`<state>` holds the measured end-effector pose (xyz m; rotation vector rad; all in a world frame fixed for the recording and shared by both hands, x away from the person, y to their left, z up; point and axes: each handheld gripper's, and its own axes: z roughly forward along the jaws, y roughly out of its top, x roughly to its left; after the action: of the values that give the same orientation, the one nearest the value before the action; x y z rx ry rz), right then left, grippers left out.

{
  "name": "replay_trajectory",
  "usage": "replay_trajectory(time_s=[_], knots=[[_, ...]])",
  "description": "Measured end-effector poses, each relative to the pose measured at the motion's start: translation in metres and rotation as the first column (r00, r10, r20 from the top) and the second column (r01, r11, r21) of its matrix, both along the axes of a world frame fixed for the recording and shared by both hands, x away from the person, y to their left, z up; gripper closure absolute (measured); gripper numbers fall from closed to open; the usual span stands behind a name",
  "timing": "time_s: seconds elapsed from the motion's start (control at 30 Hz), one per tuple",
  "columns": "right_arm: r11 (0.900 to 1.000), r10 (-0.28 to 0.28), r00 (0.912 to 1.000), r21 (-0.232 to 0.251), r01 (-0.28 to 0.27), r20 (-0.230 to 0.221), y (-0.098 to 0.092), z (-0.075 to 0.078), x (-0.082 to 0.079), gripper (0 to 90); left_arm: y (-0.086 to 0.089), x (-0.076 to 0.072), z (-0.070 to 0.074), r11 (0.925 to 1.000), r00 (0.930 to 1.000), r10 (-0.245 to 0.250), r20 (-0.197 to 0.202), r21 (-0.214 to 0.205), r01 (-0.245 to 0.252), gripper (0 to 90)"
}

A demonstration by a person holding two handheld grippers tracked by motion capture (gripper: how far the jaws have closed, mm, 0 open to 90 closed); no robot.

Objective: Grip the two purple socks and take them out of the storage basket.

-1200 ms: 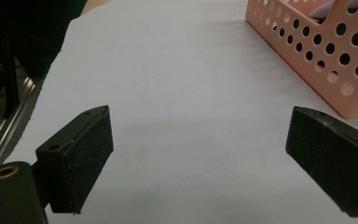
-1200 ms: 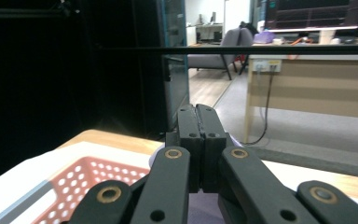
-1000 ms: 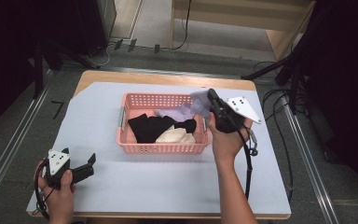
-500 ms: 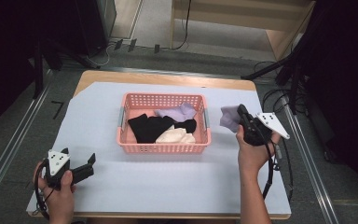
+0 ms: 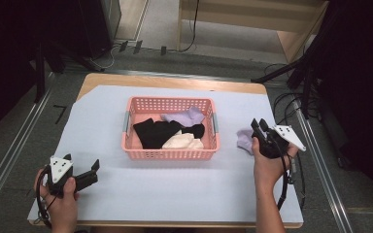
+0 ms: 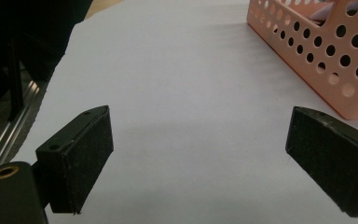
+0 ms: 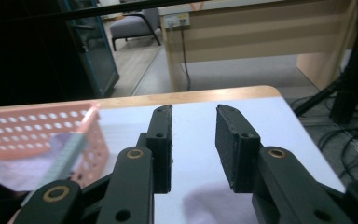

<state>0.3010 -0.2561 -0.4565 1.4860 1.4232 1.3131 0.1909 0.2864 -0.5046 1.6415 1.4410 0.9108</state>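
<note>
Cloth fills much of the pink perforated basket (image 5: 171, 154), which stands near the middle of the bench (image 5: 184, 194), a little toward its far edge, on the pale sheet that covers the top. Inside, a black garment (image 5: 156, 133) takes the left and centre, a cream piece (image 5: 182, 141) lies against the near wall right of centre, and a lilac piece (image 5: 184, 116) rests toward the far right corner, reaching up to the rim. A second lilac cloth (image 5: 245, 139) lies outside the basket, on the sheet just beside its right end, close to the bench's right edge. The right gripper (image 5: 260, 130) sits right against that cloth; in the right gripper view its jaws stand parted by a narrow gap with nothing between them, and the lilac cloth (image 7: 214, 203) shows below them on the sheet. The left gripper (image 5: 91, 174) rests near the bench's near left corner, well apart from the basket, held by the left hand (image 5: 60, 206); in the left gripper view its jaws are spread wide over bare sheet, holding nothing, with the basket's corner (image 6: 326, 51) ahead to the right.
</note>
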Motion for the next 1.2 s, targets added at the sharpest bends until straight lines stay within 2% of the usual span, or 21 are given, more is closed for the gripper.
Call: replay_trajectory(time_s=[0.27,0.37,0.43,0.5,0.53,0.57,0.6,0.7,0.73,0.77,0.8,0.83,0.9,1.03,1.07,1.13,1.17,1.2], knots=[[0.9946,0.102,0.9947,-0.022,-0.102,0.008,0.05,0.011,0.015,67.9,0.001,-0.001,0.0,1.0,1.0,-0.003,0.002,-0.001,0.003,8.3],[0.9887,0.146,0.9893,-0.036,-0.145,0.007,0.071,0.016,0.022,67.9,0.001,0.0,0.0,1.0,1.0,-0.002,-0.002,-0.008,0.002,8.3],[0.9829,0.18,0.9836,-0.037,-0.18,-0.007,0.092,0.018,0.029,67.9,0.001,0.0,0.0,1.0,1.0,-0.003,-0.003,-0.008,0.003,8.3],[0.9801,0.194,0.981,-0.041,-0.194,-0.009,0.099,0.019,0.031,67.9,0.001,0.0,0.0,0.9999,1.0,-0.004,-0.002,-0.01,0.004,8.3],[0.9773,0.208,0.9779,-0.036,-0.209,-0.015,0.106,0.019,0.033,67.9,0.001,0.0,0.0,0.9999,1.0,-0.004,-0.002,-0.01,0.004,8.3],[0.9706,0.238,0.9711,-0.035,-0.238,-0.024,0.121,0.02,0.036,67.9,0.001,0.0,0.0,0.9999,1.0,-0.004,-0.002,-0.011,0.004,8.3],[0.9706,0.238,0.9711,-0.035,-0.238,-0.024,0.121,0.02,0.036,67.9,0.001,0.0,0.0,0.9999,1.0,-0.004,-0.002,-0.01,0.004,8.3],[0.9592,0.277,0.9596,-0.044,-0.279,-0.047,0.143,0.021,0.042,67.9,0.001,0.0,0.0,0.9999,1.0,-0.005,-0.004,-0.009,0.005,8.2],[0.9508,0.302,0.951,-0.053,-0.305,-0.067,0.157,0.021,0.047,67.9,0.001,0.0,0.0,0.9999,1.0,-0.005,-0.005,-0.009,0.005,8.3],[0.9508,0.302,0.951,-0.053,-0.305,-0.067,0.157,0.021,0.047,67.9,0.001,0.0,0.0,0.9999,1.0,-0.007,-0.005,-0.008,0.007,8.3],[0.9459,0.315,0.9461,-0.057,-0.32,-0.076,0.163,0.021,0.05,67.8,0.001,0.0,0.0,0.9999,0.9999,-0.008,-0.007,-0.007,0.008,8.3],[0.9413,0.328,0.9379,-0.046,-0.335,-0.113,0.174,0.019,0.057,67.7,0.001,0.0,0.0,1.0,1.0,-0.008,-0.006,-0.006,0.008,8.3],[0.9381,0.335,0.935,-0.051,-0.342,-0.116,0.177,0.019,0.059,67.6,0.001,0.0,0.0,0.9999,0.9999,-0.008,-0.006,-0.008,0.008,8.3],[0.9323,0.35,0.9212,-0.034,-0.36,-0.171,0.193,0.014,0.072,66.0,0.001,0.0,0.0,0.9999,0.9999,-0.009,-0.007,-0.008,0.009,8.2],[0.9288,0.357,0.9153,-0.034,-0.369,-0.187,0.197,0.012,0.076,65.8,0.001,0.0,0.0,0.9999,1.0,-0.007,-0.007,-0.009,0.007,8.3],[0.9273,0.356,0.9106,-0.041,-0.372,-0.21,0.203,0.008,0.081,65.1,0.001,0.001,0.0,0.9999,0.9999,-0.007,-0.007,-0.012,0.007,8.3],[0.9254,0.355,0.9041,-0.047,-0.376,-0.237,0.209,0.004,0.085,64.4,0.001,0.001,0.0,0.9999,0.9999,-0.007,-0.008,-0.01,0.007,8.3],[0.9254,0.355,0.9041,-0.047,-0.376,-0.237,0.209,0.004,0.085,64.4,0.001,0.001,0.0,0.9999,0.9999,-0.008,-0.008,-0.011,0.008,8.3]])
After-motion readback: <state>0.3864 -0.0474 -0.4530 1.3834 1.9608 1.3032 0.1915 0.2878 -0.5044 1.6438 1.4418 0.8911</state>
